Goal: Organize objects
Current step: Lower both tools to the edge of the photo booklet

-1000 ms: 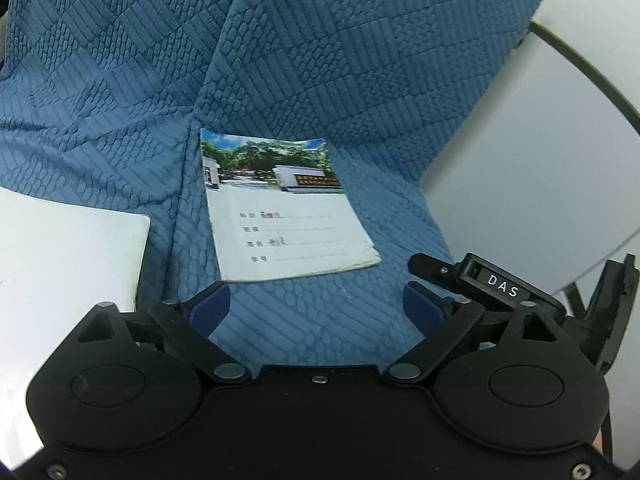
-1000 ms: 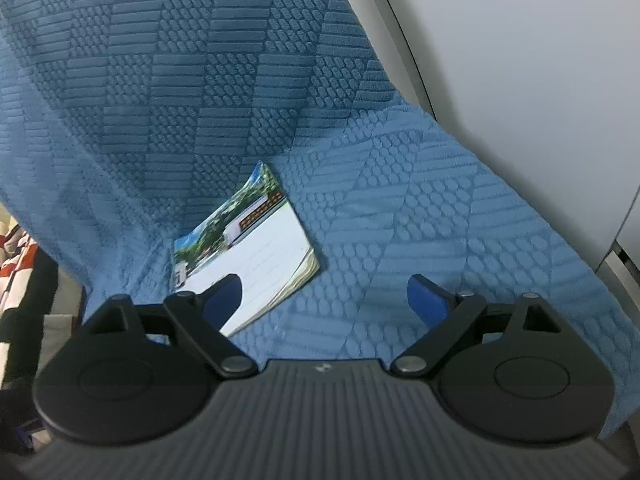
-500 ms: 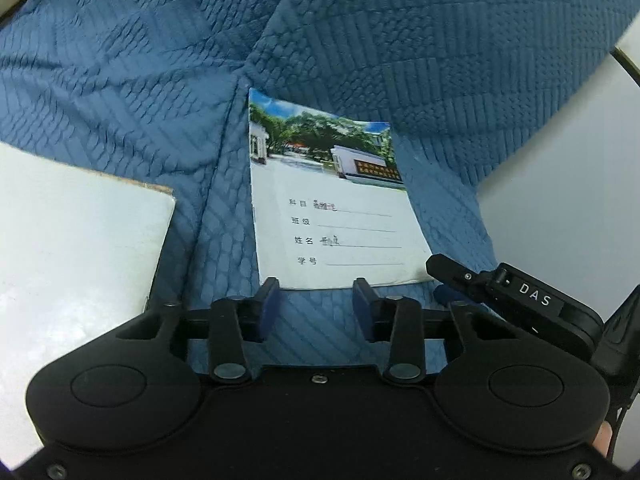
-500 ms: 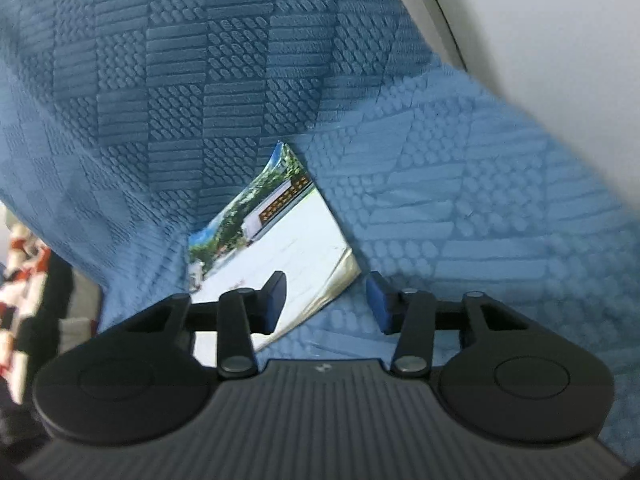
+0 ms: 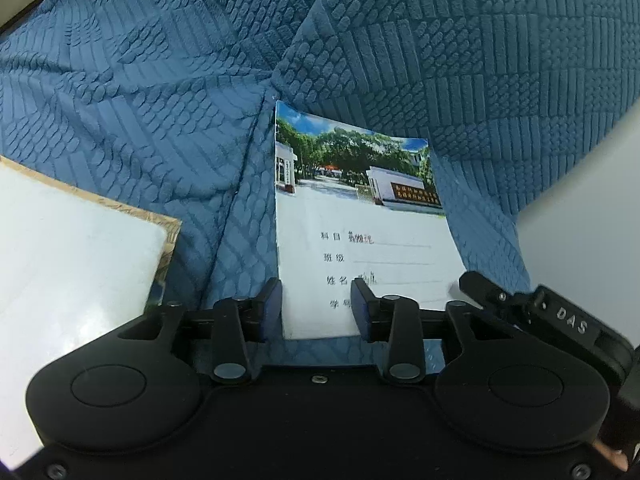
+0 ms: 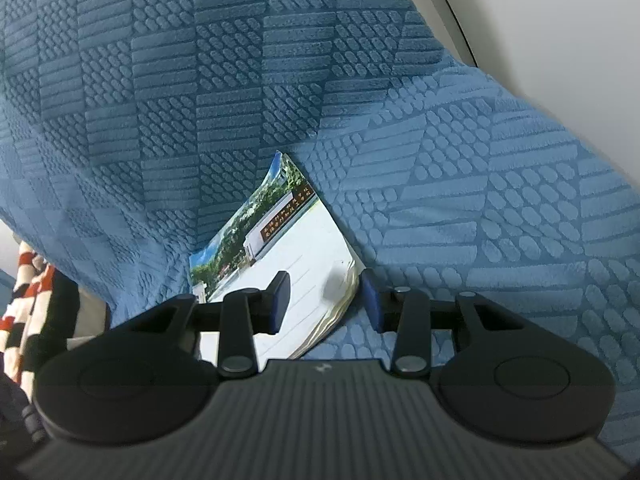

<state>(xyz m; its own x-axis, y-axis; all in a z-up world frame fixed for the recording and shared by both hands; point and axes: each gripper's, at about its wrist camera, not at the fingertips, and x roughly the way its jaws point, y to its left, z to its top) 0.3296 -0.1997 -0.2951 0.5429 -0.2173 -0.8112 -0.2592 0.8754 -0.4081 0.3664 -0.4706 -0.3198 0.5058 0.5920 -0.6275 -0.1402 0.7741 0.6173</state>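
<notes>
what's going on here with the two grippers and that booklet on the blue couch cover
A person holds a gripper in each hand, both at a thin exercise book lying on a blue textured cover. The left gripper is at the book's near edge, jaws opening, the edge between them. The right gripper straddles the book's right corner, jaws closing. Neither grip looks firm yet. A white board lies to the left, untouched.

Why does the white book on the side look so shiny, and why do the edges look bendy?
Left wrist view: glare washes out the white book, and the fisheye lens curves the blue cover at the edges. Right wrist view: the notebook is sharp, and the picture's corners look smeared.
</notes>
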